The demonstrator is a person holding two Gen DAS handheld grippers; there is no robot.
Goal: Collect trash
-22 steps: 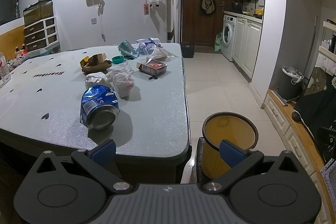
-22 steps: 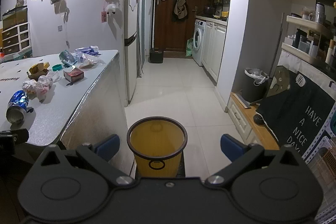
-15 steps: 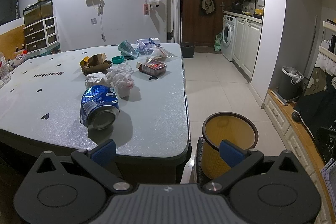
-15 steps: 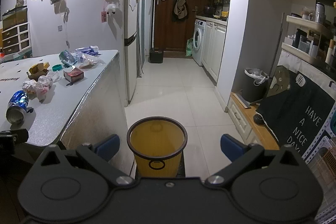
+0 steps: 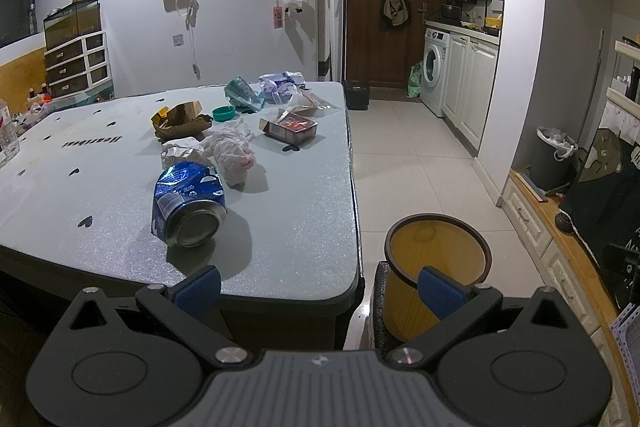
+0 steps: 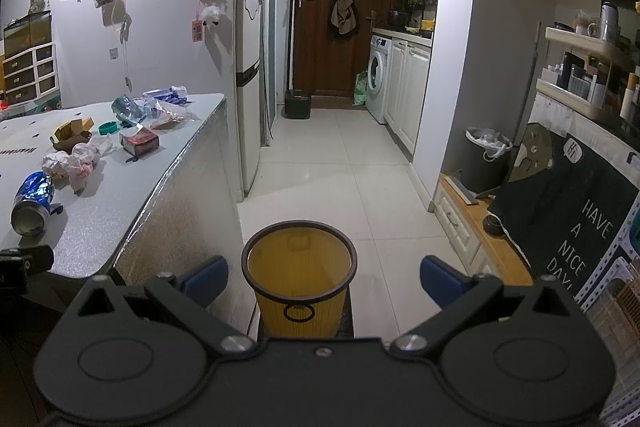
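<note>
Both tongs idle. My left gripper (image 5: 318,285) is spread wide, nothing between its blue pads (image 5: 199,286); it hangs just short of the near edge of the table (image 5: 296,219). My right gripper (image 6: 324,279) is equally wide apart and empty, held over the floor with the yellow bin (image 6: 299,281) framed between its fingers.

Trash on the table, nearest first:
- crushed blue can (image 5: 188,205), on its side, open end toward me, close to the near edge.
- crumpled white plastic bag (image 5: 231,157) just behind the can, touching a ball of white paper (image 5: 180,151) on its left.
- torn brown paper box (image 5: 180,119) further back, a small teal lid (image 5: 223,113) just beside it.
- red carton (image 5: 290,127) to the right of the bag, apart from it.
- clear wrappers and a greenish bag (image 5: 272,93) heaped at the far edge.

The yellow bin stands on the tiled floor, just off the table's near right corner; in the right wrist view its inside shows no contents. A second bin, dark with a white liner (image 6: 486,155), sits by the cabinet on the right, well apart.
</note>
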